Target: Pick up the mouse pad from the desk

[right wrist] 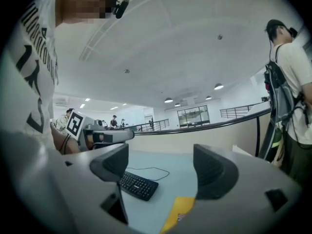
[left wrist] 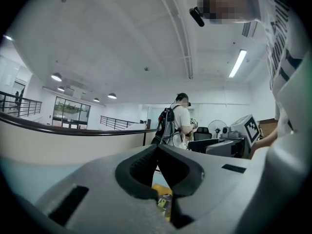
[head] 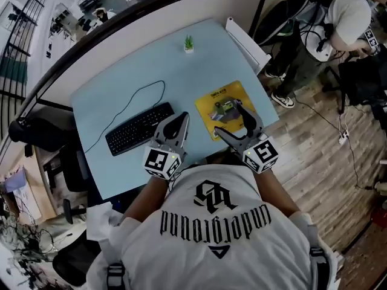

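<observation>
The yellow mouse pad (head: 225,109) with a printed picture lies flat near the front right of the light blue desk (head: 121,89). My right gripper (head: 230,118) hovers over the pad's near half, jaws open wide and nothing between them. In the right gripper view the pad (right wrist: 179,211) shows below the open right gripper (right wrist: 163,168). My left gripper (head: 180,121) is held over the desk between the keyboard and the pad, its jaws shut on nothing. Through the left gripper (left wrist: 157,149) a sliver of the pad (left wrist: 163,200) is visible.
A black keyboard (head: 140,128) with a thin cable lies left of the pad, also the keyboard (right wrist: 139,185). A small potted plant (head: 188,43) stands at the desk's back. A person (head: 326,23) stands beyond the right edge. A black office chair (head: 63,162) sits at the left.
</observation>
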### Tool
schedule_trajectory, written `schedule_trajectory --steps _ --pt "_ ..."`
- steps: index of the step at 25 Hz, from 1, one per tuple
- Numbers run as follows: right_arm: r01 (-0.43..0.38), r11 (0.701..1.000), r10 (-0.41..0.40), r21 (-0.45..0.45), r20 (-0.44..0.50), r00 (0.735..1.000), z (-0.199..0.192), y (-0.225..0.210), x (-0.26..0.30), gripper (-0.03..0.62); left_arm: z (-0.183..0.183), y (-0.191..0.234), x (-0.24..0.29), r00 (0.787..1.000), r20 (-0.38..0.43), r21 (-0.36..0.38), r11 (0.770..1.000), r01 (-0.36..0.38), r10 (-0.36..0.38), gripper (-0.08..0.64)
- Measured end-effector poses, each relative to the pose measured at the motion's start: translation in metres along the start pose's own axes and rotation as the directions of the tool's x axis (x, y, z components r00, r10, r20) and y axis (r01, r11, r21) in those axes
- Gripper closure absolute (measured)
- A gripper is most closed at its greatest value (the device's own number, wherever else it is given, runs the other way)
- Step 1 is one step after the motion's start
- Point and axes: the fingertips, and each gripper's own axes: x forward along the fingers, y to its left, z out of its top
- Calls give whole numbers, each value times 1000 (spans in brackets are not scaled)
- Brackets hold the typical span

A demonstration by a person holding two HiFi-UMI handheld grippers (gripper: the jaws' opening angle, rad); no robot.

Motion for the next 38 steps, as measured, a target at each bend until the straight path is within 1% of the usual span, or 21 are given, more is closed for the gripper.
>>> schedule_trajectory --steps 5,8,12,18,23,26,29,34,38 --pt "-76 997 76 2 -12 997 6 -27 9 189 0 -1 17 997 -4 -2 997 -80 80 552" --pt "-131 991 131 -6 -23 991 9 -44 10 189 0 -1 26 989 -7 -7 989 -145 145 552" --pt "-191 981 191 -19 -37 981 12 -70 7 188 0 -12 42 979 0 -8 979 -206 206 552" --pt "-283 959 281 -29 -58 958 13 -101 -3 188 0 -31 61 954 8 -13 954 -300 300 552" --pt "-347 937 345 -31 -61 937 11 -119 -15 189 -10 -49 72 932 -10 -20 932 -363 363 552" --pt "-366 930 364 -24 -65 929 7 -133 -21 188 -14 -58 79 921 -19 -15 921 -389 388 552" --pt "-365 931 364 -8 -67 929 4 -145 -25 187 -17 -64 84 916 -29 -10 916 -401 401 552" --pt "-366 931 365 3 -72 928 1 -158 -24 187 -30 -61 95 911 -57 -5 912 -410 409 552" --pt "-358 934 357 12 -94 929 -7 -168 -22 187 -35 -60 104 915 -73 2 917 -399 398 552"
